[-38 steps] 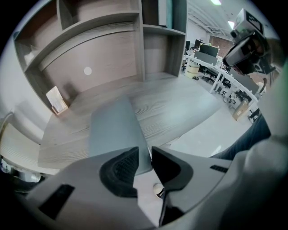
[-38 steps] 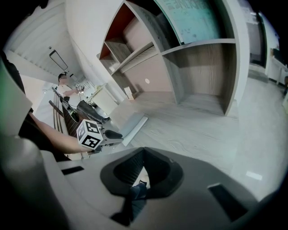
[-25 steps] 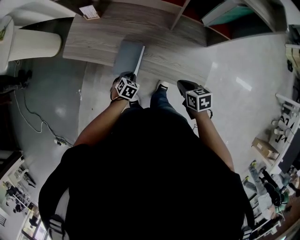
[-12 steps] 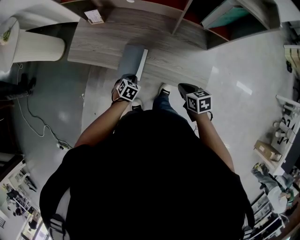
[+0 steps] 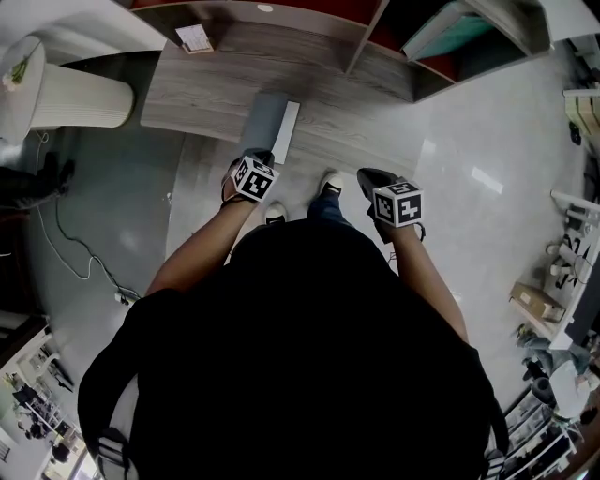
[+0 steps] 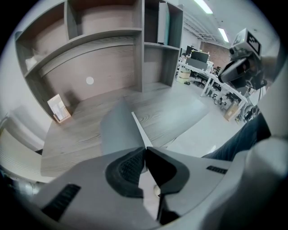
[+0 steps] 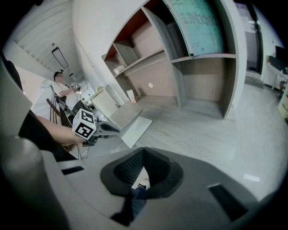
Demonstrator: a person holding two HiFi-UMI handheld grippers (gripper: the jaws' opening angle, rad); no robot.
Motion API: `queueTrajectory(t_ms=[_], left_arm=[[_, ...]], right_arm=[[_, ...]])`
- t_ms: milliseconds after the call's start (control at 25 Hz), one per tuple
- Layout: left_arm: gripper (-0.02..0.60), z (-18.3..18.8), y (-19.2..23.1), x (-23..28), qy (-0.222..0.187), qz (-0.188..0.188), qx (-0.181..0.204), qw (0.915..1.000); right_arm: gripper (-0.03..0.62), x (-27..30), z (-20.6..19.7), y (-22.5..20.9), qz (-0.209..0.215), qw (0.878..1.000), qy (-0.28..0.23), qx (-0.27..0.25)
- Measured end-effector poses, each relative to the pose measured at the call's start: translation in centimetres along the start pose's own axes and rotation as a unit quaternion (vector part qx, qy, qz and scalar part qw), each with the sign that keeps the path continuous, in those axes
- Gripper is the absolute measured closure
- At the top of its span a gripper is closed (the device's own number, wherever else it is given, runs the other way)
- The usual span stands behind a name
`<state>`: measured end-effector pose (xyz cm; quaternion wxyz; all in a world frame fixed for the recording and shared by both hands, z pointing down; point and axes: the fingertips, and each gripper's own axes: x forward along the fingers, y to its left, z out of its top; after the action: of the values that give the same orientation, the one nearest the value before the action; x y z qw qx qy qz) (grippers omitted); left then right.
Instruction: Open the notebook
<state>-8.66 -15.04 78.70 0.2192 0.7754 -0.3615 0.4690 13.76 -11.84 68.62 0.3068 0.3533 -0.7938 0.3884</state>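
**The grey cover was held up off the page**

The left tongs [image 6: 145, 153] had just been closing. They were pinching the thin edge of the grey cover [image 6: 118, 130], which stood tilted up. In the head view, the white page [image 5: 289, 129] under the cover showed a little wider than it did a second before. The right tongs [image 7: 143, 152] looked about the same as before. They were pressed together with nothing in them.

The notebook [image 7: 135, 126] lay on the wooden table [image 5: 206, 94], near its front edge. It was at 12 o'clock from the left tongs in the head view. The right tongs hung over the pale floor [image 5: 469, 187], at 3 o'clock from the left tongs and well apart from the notebook.

A small card [image 5: 195, 37] stood at the back of the table, at 10 o'clock from the notebook. The shelf [image 6: 103, 38] rose behind the table, split into open boxes. One box, at 1 o'clock from the notebook, held a blue-green board [image 5: 448, 28]. I could not tell what was in the other boxes.
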Motion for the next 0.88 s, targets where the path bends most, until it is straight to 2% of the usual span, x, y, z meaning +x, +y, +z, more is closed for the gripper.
queueTrajectory(t_ms=[880], left_arm=[[0.56, -1.1, 4.7, -4.5, -0.023, 0.015, -0.003, 0.9996]], right_arm=[[0.591, 0.4, -1.0, 2.9, -0.02, 1.0, -0.013, 0.009]])
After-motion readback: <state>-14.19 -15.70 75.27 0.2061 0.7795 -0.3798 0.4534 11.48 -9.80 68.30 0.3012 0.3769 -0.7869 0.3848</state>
